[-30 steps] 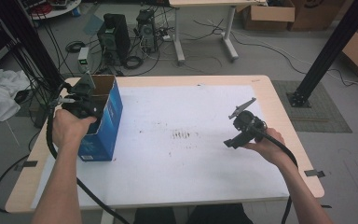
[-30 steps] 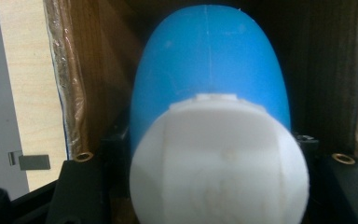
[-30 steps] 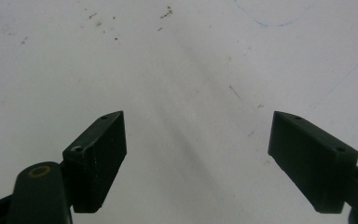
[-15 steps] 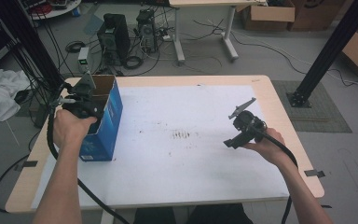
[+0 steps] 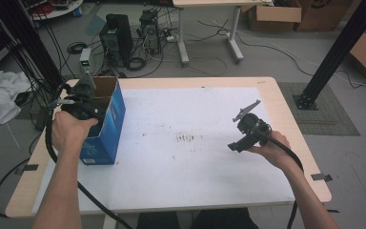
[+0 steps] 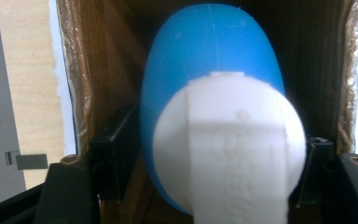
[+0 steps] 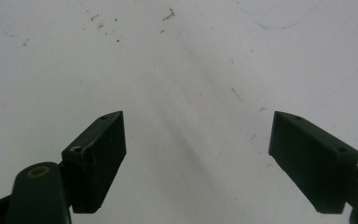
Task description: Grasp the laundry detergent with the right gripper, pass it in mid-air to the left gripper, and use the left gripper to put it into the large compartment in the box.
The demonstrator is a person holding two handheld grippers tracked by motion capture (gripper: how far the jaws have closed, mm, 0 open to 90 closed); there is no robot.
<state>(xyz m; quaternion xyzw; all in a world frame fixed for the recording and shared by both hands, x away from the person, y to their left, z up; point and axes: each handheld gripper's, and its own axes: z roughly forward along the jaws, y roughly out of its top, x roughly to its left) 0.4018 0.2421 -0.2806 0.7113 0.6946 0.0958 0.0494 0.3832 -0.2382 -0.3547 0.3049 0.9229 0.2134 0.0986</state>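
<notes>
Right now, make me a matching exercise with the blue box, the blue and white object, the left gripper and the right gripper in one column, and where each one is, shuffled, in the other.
1. blue box
2. blue and white object
3. left gripper
4. right gripper

A. over the bare white tabletop, jaws wide apart
B. inside the box
C. standing on the table's left side
D. at the box's open top

Pairs: 1-C, 2-B, 3-D, 4-A.

The left gripper's jaws have just been opening, with the object between them.
</notes>
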